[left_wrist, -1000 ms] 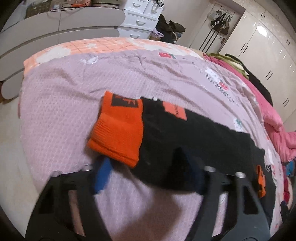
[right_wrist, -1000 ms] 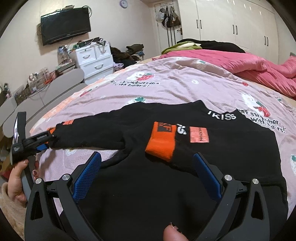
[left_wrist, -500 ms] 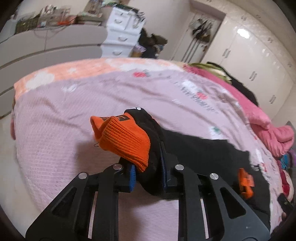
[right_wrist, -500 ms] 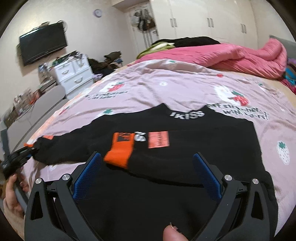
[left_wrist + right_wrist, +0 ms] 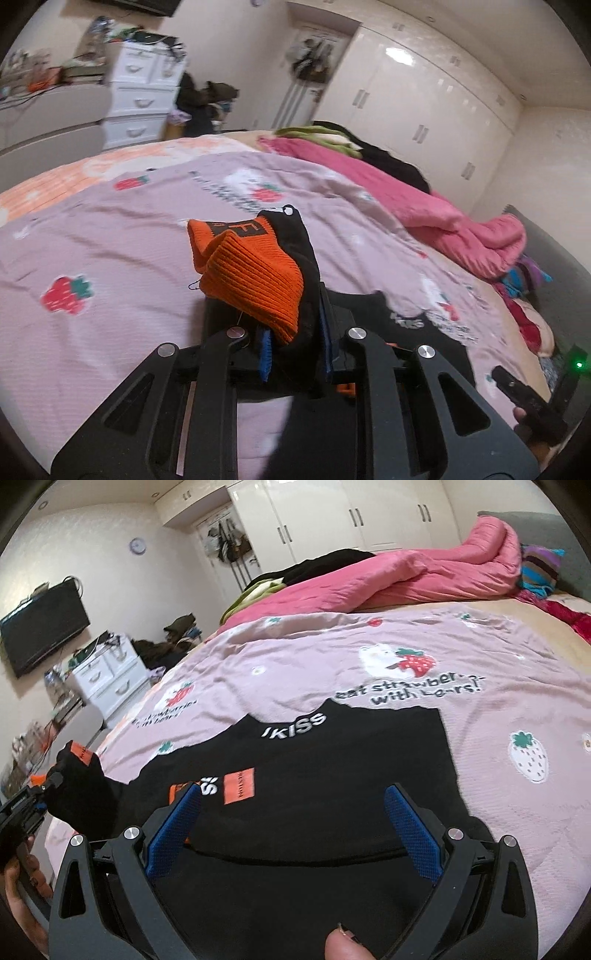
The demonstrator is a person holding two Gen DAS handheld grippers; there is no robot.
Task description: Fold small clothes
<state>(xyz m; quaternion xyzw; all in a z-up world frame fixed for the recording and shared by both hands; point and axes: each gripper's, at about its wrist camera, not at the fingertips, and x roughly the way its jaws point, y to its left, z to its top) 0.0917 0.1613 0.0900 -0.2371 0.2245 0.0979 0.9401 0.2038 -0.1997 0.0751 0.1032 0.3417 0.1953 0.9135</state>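
Sweatshirt (image 5: 332, 775) is lying flat on the bed (image 5: 480, 738), black, collar toward twelve o'clock in the right wrist view, one sleeve already folded across its chest. I am working the other sleeve (image 5: 306, 280) now: the left gripper (image 5: 295, 350) has just been closing, and its fingers are pinching the black cloth just behind the orange cuff (image 5: 251, 273). A second ago that cuff was resting on the bedspread; now I am carrying it clear of the bed, with the sleeve trailing back toward the body at four o'clock. That is putting me mid-fold, I judge, with the sleeve ready to be swung over the chest. The right gripper (image 5: 295, 830) is hovering over the lower body of the garment, fingers spread wide with nothing between them; whether they are brushing the fabric I cannot quite tell. No basket or bin is showing near the garment; only a white drawer chest (image 5: 144, 96) is standing at eleven o'clock, drawers shut.
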